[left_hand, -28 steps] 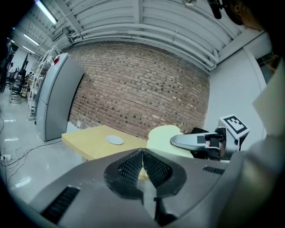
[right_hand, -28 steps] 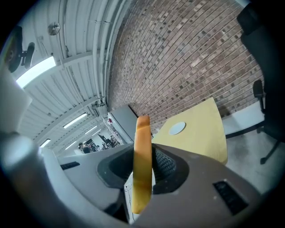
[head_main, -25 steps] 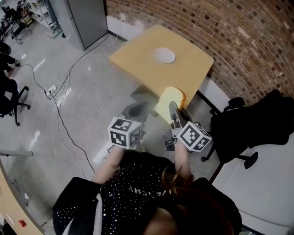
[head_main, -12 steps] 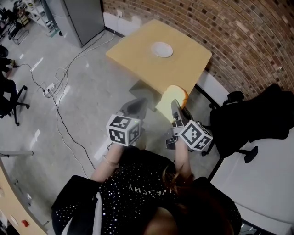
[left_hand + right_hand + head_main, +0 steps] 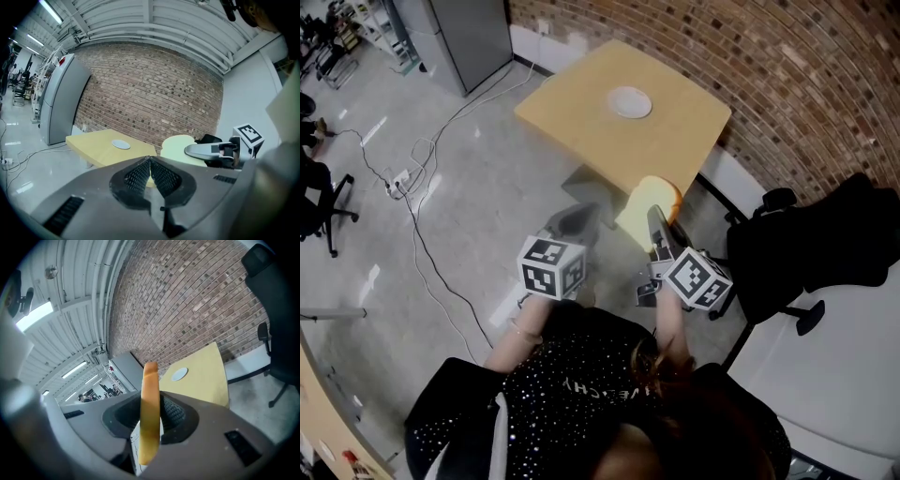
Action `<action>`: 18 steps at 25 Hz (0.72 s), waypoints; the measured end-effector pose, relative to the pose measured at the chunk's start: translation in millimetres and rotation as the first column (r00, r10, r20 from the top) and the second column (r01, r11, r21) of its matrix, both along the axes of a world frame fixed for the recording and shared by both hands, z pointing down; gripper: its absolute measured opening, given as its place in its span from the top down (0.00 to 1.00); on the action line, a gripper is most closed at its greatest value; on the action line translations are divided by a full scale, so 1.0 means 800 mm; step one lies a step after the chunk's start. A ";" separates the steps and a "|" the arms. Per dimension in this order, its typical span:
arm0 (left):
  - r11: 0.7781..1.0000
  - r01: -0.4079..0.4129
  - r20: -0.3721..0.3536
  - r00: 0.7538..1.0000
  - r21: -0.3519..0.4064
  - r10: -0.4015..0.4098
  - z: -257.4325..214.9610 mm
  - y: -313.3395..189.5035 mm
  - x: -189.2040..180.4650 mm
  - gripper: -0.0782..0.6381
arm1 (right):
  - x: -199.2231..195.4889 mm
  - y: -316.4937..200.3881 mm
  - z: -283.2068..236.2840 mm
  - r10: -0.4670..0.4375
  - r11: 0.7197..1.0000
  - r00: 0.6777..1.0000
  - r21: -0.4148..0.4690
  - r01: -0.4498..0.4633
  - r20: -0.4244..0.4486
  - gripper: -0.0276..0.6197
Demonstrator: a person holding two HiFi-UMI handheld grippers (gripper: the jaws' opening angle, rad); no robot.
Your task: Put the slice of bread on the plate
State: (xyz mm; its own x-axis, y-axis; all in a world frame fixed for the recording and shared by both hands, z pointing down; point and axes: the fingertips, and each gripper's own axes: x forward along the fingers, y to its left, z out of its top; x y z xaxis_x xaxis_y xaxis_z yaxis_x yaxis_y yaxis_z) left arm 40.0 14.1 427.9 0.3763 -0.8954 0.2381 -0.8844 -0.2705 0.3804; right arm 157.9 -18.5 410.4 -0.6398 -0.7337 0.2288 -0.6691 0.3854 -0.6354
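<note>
Right gripper [image 5: 151, 405] clamps the bread slice [image 5: 150, 380] on edge, long axis upright, rounded crust end up; left gripper [image 5: 150, 165] closed on nothing; shirt lettering [image 5: 592, 391] too blurred to read

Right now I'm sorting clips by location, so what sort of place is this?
Probably a lab or workshop space, not a kitchen: bare brick wall, concrete floor with loose cables, a black office chair, and a lone wooden table holding only a small plate.
</note>
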 end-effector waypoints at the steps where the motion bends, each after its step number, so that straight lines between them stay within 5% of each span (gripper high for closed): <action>1: 1.000 0.000 -0.001 1.000 0.001 0.000 0.000 -0.002 -0.001 0.87 | -0.001 -0.001 0.000 -0.003 1.000 1.000 0.001 0.003 -0.001 0.81; 18: 0.999 -0.013 -0.025 1.000 -0.032 0.012 0.010 -0.090 -0.005 0.87 | 0.010 -0.081 0.015 0.049 0.998 0.999 -0.045 -0.049 -0.001 0.81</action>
